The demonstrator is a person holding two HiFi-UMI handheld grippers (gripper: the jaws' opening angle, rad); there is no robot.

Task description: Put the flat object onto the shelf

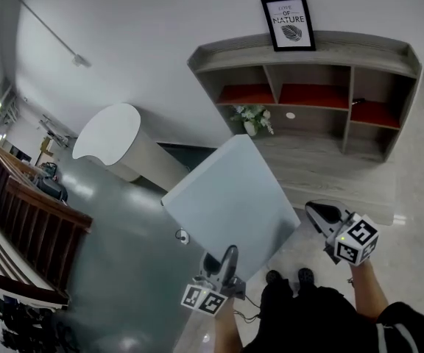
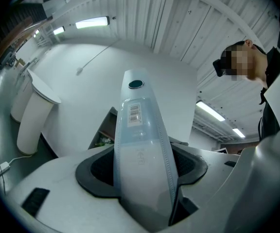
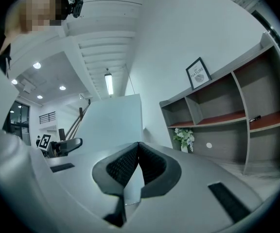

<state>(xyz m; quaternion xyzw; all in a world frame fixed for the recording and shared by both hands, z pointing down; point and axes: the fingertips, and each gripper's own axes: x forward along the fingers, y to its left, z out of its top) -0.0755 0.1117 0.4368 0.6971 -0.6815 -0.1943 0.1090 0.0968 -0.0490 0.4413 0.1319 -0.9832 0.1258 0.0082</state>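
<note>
1. Left hand-held gripper [image 1: 223,259]: I read it as clamped on the flat panel [image 1: 230,204]. In the left gripper view the panel's narrow edge [image 2: 140,130] stands upright between the two dark pads, and a barcode label [image 2: 136,113] shows on that edge.
2. Flat panel: pale blue-grey, held in the air and tilted, above the floor [image 1: 124,226] in front of the person. It is gripped at its lower corner. It is well apart from the shelf [image 1: 308,56] and not resting on any board.
3. Right hand-held gripper [image 1: 319,213]: closed, with the pad tips meeting and nothing between them in the right gripper view [image 3: 138,152]. It sits just beside the panel's right corner; I cannot tell whether they touch.
4. Shelf: grey frame with red-lined upper compartments. A framed picture [image 1: 288,23] stands on top and a small potted plant [image 1: 252,118] sits on the lower ledge at the left.
</note>
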